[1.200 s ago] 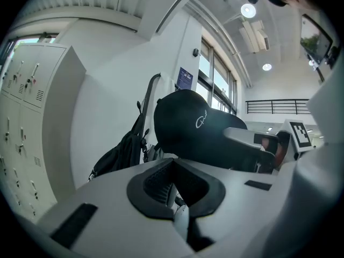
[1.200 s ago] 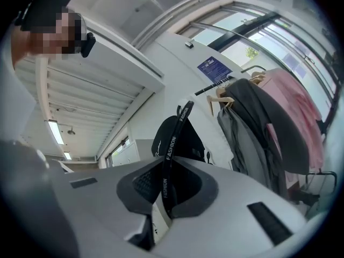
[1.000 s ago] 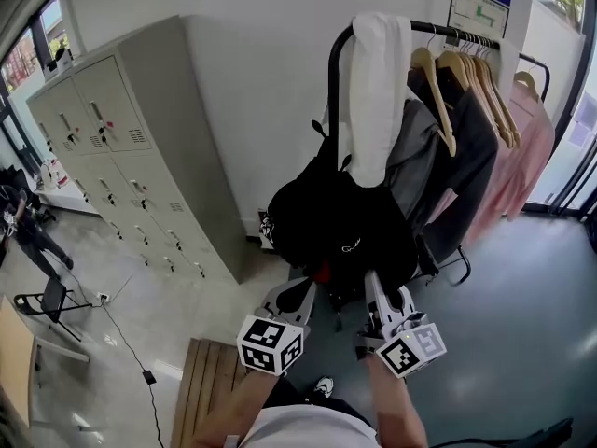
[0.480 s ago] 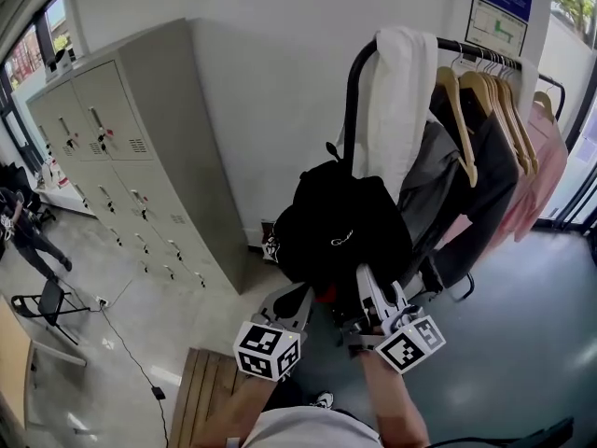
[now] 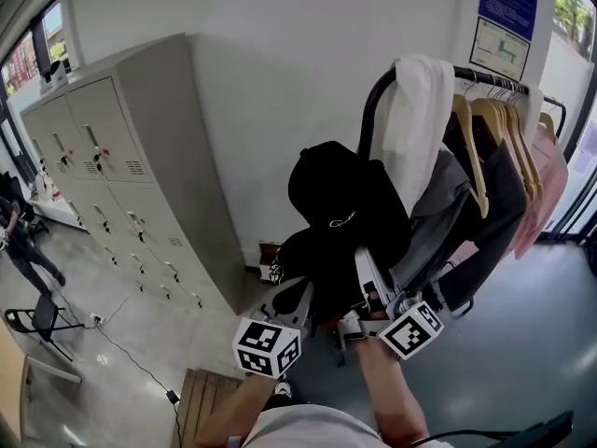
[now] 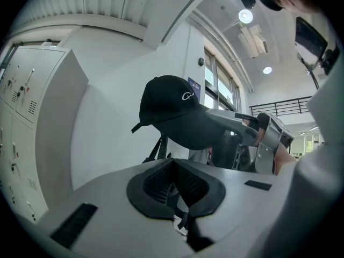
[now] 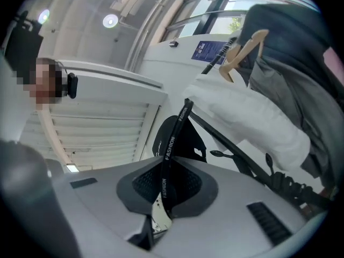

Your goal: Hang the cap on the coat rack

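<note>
beside one coat rack (image 5: 371,118), one cap (image 6: 173,110) in the clamped right gripper (image 7: 161,191); left gripper (image 6: 175,186) closed, empty

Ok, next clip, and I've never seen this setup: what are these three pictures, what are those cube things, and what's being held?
No robot here: a person holds a two-jaw gripper in each hand; the patterned cubes are part of them. The head view comes from a camera on the person's head, looking down. The other two ride on the grippers, looking along their jaws. The right gripper is shut on a black cap, held up beside the coat rack, where a white garment and other clothes hang. The left gripper is shut with nothing in it. Grey lockers stand to the left.
</note>
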A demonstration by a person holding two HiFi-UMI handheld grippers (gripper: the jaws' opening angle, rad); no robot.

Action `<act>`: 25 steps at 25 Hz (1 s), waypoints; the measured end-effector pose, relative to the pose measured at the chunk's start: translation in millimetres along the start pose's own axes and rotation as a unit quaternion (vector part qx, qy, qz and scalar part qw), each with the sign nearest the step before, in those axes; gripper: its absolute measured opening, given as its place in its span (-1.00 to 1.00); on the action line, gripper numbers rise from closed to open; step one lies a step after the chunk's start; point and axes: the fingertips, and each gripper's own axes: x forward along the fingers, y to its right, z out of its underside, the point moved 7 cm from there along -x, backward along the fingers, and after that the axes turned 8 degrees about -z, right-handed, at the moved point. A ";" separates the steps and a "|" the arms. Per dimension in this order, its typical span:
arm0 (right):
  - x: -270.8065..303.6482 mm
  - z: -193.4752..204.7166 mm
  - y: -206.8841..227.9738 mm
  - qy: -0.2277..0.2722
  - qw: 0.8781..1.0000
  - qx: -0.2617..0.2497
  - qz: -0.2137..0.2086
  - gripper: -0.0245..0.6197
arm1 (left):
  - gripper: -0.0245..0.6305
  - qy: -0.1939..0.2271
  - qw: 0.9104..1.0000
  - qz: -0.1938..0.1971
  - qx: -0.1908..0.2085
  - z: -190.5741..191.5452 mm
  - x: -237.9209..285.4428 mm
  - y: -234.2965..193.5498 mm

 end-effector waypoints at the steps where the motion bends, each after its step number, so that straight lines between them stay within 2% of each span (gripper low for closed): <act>1: 5.5 -0.9 2.5 0.009 1.000 0.010 -0.006 -0.87 | -0.91 0.001 1.000 0.001 0.001 -1.8 3.3 -2.9; 7: 31.9 -2.9 12.7 0.027 0.999 0.021 -0.028 -0.87 | -0.92 0.004 1.000 0.000 0.001 -6.9 16.2 -19.3; 13: 46.0 -4.7 22.3 0.030 0.999 0.017 -0.027 -0.87 | -0.92 0.005 1.000 -0.004 -0.003 -7.4 20.4 -29.7; 18: 43.6 2.0 47.5 0.031 0.999 0.017 0.007 -0.87 | -0.92 0.002 1.000 -0.005 -0.005 -4.7 21.4 -34.3; 25: 18.0 24.1 70.7 0.023 0.997 0.042 0.062 -0.87 | -0.91 -0.003 1.000 -0.006 -0.006 -0.8 20.4 -36.7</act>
